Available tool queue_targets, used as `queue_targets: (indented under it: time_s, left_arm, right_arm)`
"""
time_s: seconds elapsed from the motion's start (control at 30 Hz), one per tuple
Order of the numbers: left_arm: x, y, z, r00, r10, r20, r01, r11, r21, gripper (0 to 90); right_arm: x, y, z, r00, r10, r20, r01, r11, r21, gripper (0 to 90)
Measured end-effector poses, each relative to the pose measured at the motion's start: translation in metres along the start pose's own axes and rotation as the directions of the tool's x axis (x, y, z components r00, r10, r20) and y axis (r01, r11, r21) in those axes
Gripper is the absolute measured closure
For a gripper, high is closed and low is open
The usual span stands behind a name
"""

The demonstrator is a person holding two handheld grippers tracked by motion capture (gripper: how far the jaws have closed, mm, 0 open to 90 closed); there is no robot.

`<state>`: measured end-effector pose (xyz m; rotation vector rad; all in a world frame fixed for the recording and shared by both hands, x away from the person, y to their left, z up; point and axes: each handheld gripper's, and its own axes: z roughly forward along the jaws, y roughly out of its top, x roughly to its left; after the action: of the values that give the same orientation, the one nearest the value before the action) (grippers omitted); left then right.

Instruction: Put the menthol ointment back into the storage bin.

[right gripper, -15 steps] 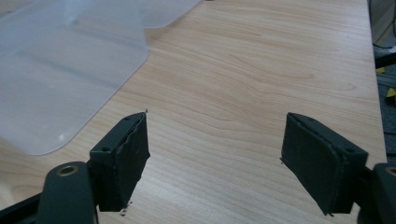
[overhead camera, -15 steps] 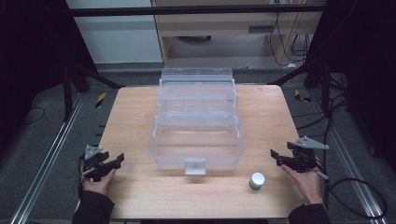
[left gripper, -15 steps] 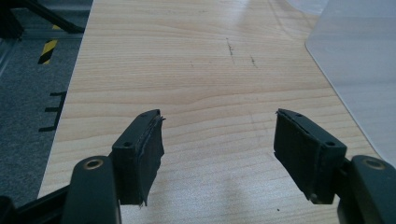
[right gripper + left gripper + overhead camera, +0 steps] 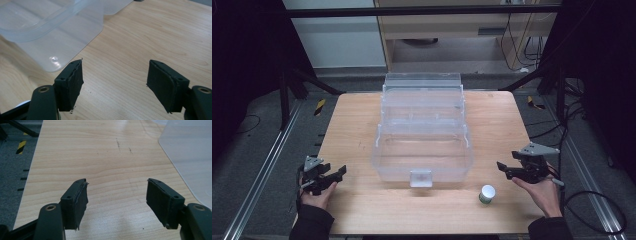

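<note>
- Nearest, my left gripper point(image 4: 333, 176) sits at the tabletop's point(image 4: 352, 125) front left corner and my right gripper point(image 4: 508, 170) at its front right, both released, nothing between the jaws.
- Beside the right one, near the front edge, stands the small white-capped jar point(image 4: 486, 193).
- Farther in, the clear plastic bin point(image 4: 423, 150) fills the tabletop's middle.

Left gripper point(image 4: 337, 174) rests low in the person's left hand point(image 4: 315, 192), jaws wide apart w/ nothing between. Right gripper point(image 4: 504, 170) is in the right hand point(image 4: 539, 192), palm up, jaws also apart & empty. Both forearms come from the bottom edge.
</note>
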<state>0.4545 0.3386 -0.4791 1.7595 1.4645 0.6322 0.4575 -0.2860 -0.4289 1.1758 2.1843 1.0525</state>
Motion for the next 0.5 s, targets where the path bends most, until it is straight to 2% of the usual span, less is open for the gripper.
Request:
queue_targets:
  time_s: [0.03,0.1,0.2,0.23,0.27,0.3,0.33,0.37,0.43,0.5]
  left_arm:
    - [0.000,0.000,0.000,1.0000,0.002,0.003,-0.002,1.0000,0.003,32.8]
    - [0.000,0.000,0.001,0.9999,0.006,0.010,-0.006,1.0000,0.008,33.0]
    - [-0.001,-0.001,0.002,0.9999,0.009,0.013,-0.009,0.9999,0.010,33.3]
    - [-0.001,-0.001,0.002,0.9998,0.010,0.016,-0.010,0.9999,0.013,33.6]
    - [-0.001,-0.001,0.002,0.9998,0.010,0.016,-0.010,0.9999,0.013,33.8]
    - [-0.002,-0.001,0.002,0.9997,0.010,0.021,-0.010,0.9999,0.013,34.5]
    - [-0.002,-0.001,0.002,0.9997,0.010,0.021,-0.010,0.9999,0.013,35.0]
    - [-0.002,0.000,0.002,0.9997,0.009,0.021,-0.009,0.9999,0.013,35.3]
    - [-0.002,0.000,0.002,0.9997,0.008,0.023,-0.008,0.9999,0.013,35.6]
    - [-0.002,0.000,0.002,0.9997,0.008,0.025,-0.008,0.9999,0.015,36.0]
  right_arm:
    - [0.001,0.004,-0.001,0.9996,-0.029,-0.007,0.029,0.999,0.019,28.4]
    - [0.002,0.009,-0.002,0.9984,-0.053,-0.021,0.054,0.998,0.040,28.3]
    - [0.004,0.014,-0.003,0.9969,-0.069,-0.036,0.072,0.995,0.065,28.3]
    - [0.005,0.019,-0.003,0.9937,-0.100,-0.050,0.104,0.991,0.080,28.2]
    - [0.005,0.019,-0.003,0.9937,-0.100,-0.050,0.104,0.991,0.080,28.2]
    - [0.006,0.024,-0.003,0.9902,-0.124,-0.065,0.130,0.988,0.089,27.5]
    - [0.006,0.024,-0.003,0.9902,-0.124,-0.065,0.130,0.988,0.089,27.5]
    - [0.007,0.030,-0.005,0.9860,-0.143,-0.086,0.151,0.984,0.098,27.2]
    - [0.008,0.031,-0.005,0.9854,-0.143,-0.092,0.152,0.983,0.099,27.2]
    - [0.009,0.037,-0.006,0.9804,-0.163,-0.111,0.175,0.978,0.112,27.2]
